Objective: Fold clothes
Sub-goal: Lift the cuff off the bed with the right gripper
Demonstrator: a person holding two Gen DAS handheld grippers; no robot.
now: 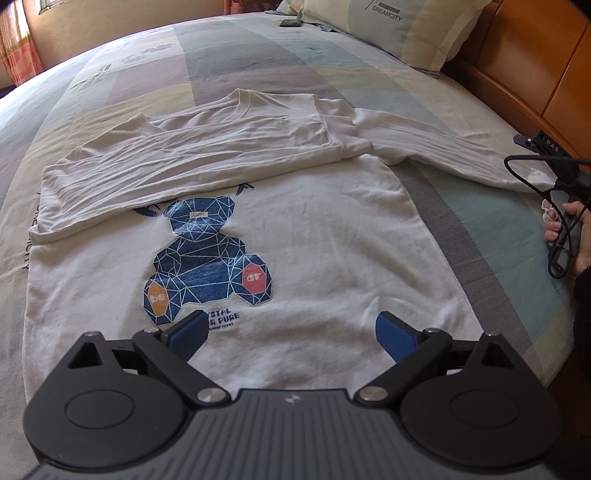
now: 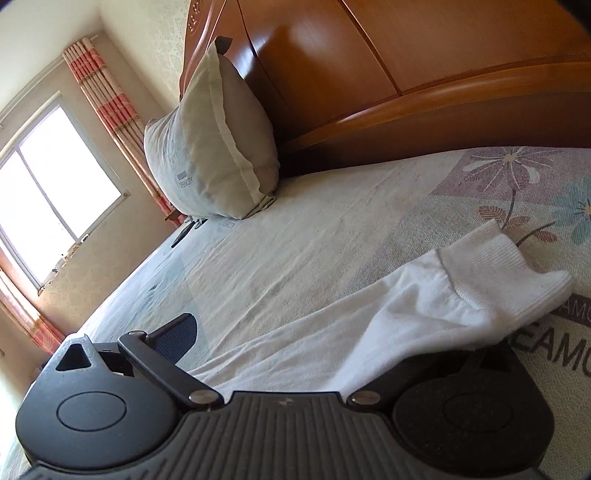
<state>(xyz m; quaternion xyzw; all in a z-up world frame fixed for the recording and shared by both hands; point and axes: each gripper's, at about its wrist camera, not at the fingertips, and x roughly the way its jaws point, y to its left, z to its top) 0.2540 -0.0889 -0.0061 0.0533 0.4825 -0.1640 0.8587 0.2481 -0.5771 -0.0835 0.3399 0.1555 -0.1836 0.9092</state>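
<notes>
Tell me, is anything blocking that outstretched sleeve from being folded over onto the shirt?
Nothing visible does. The sleeve lies flat on the bed, and the shirt beside it carries only its other sleeve, already folded across. The phone lies far off by the pillow.

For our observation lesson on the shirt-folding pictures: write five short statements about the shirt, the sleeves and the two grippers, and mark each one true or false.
1. The white shirt lies print side up on the bed. True.
2. One sleeve is folded across the chest. True.
3. The left gripper is clamped on the hem. False: its fingers are spread apart and hold nothing.
4. The other sleeve is also folded in. False: it stretches out sideways, with its cuff near the right gripper.
5. The bear print is green. False: it is dark blue, with orange and red patches.
</notes>
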